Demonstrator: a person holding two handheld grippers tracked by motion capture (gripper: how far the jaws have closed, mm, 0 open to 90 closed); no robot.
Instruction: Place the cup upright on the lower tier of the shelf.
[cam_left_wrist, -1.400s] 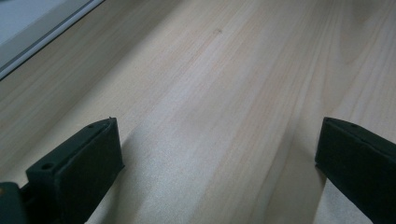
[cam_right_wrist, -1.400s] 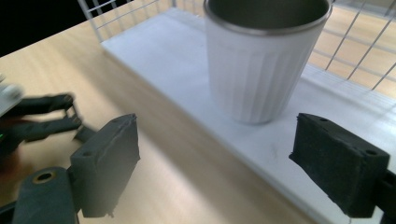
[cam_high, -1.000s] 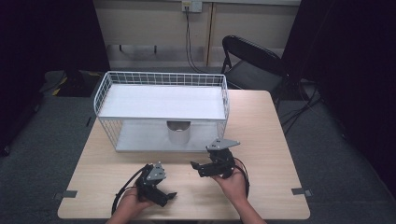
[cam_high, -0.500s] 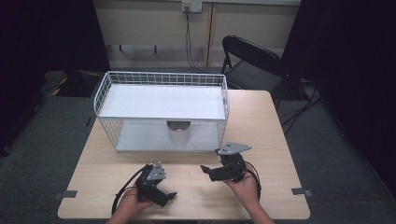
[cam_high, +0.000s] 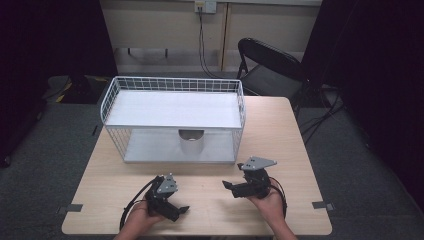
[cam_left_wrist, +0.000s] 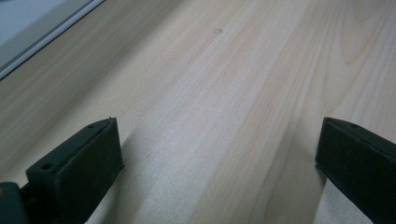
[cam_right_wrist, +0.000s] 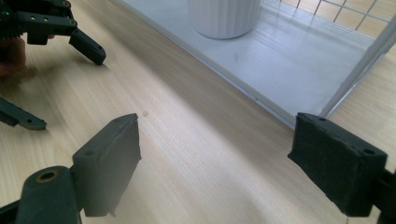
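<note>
A white wire rack (cam_high: 175, 83) with two shelves stands on the wooden table (cam_high: 272, 130). A white ribbed cup (cam_high: 191, 142) sits on its lower shelf, at the front middle. My left gripper (cam_high: 177, 210) rests near the table's front edge, open over bare wood (cam_left_wrist: 217, 163). My right gripper (cam_high: 229, 186) is held to the right of it, open and empty, pointing left. In the right gripper view its jaws (cam_right_wrist: 219, 163) stand wide apart over the wood in front of the lower shelf (cam_right_wrist: 289, 60), with the cup (cam_right_wrist: 224, 16) beyond and the left gripper (cam_right_wrist: 70, 91) at upper left.
A black folding chair (cam_high: 270, 65) stands behind the table's far right corner. A cable loops from the left gripper toward the front edge (cam_high: 131, 207). Grey tape marks (cam_high: 320, 205) sit near the front corners. The rack's shelf edge (cam_left_wrist: 28, 18) shows at the left gripper view's corner.
My right gripper has drawn back from the rack, moving right and toward the front edge. The left gripper has stayed where it was.
</note>
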